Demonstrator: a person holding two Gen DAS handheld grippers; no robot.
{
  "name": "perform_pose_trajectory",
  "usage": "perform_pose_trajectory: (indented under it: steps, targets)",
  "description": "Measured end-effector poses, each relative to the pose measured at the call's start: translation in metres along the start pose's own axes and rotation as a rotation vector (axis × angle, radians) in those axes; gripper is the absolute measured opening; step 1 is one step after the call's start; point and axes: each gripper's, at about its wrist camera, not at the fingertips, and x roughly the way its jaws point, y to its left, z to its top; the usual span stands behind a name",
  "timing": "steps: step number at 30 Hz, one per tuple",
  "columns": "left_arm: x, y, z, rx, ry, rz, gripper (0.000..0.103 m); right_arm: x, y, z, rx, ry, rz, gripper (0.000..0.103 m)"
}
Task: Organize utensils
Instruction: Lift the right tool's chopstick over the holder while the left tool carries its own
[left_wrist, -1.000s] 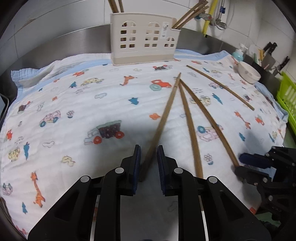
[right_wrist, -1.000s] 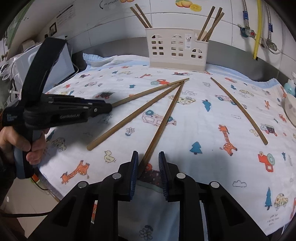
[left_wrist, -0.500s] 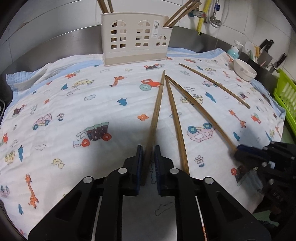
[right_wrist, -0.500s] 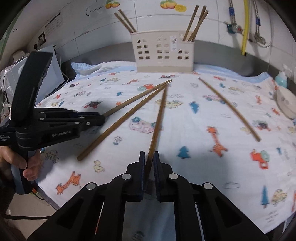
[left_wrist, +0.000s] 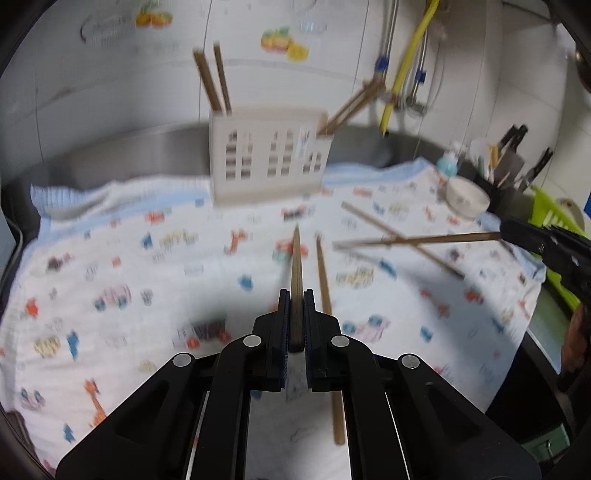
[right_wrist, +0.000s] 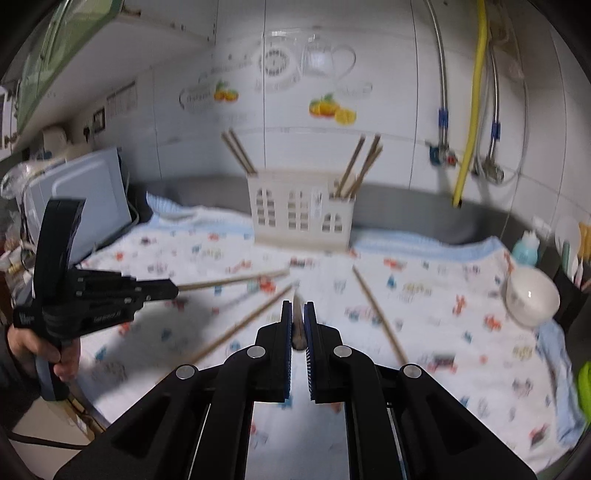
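Note:
My left gripper (left_wrist: 295, 297) is shut on a brown chopstick (left_wrist: 295, 258), lifted off the patterned cloth (left_wrist: 129, 258) and pointing toward the cream utensil holder (left_wrist: 269, 162). In the right wrist view the left gripper (right_wrist: 171, 290) holds that chopstick (right_wrist: 236, 280) out level. My right gripper (right_wrist: 297, 306) is shut on a second chopstick (right_wrist: 297, 314), seen almost end-on. From the left it shows as the right gripper (left_wrist: 511, 232) with its chopstick (left_wrist: 413, 240) raised. Two more chopsticks (left_wrist: 327, 317) (left_wrist: 443, 264) lie on the cloth. The holder (right_wrist: 299, 214) has chopsticks in both end slots.
A white bowl (right_wrist: 532, 299) and a blue bottle (right_wrist: 526, 249) sit at the cloth's right edge, with a knife rack (left_wrist: 513, 155) and a green basket (left_wrist: 554, 229) beyond. A white appliance (right_wrist: 77, 199) stands left. Pipes (right_wrist: 469, 110) run down the tiled wall.
Both grippers closed on a chopstick each and rose, lifting them off the cloth. Both views tilted up toward the holder and wall.

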Motion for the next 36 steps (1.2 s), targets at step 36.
perform_pose_trajectory:
  steps: [36]
  targets:
    - [-0.042, 0.006, 0.250, 0.075, -0.410, 0.048, 0.005, 0.105, -0.061, 0.224, -0.104, 0.065, 0.024, 0.006]
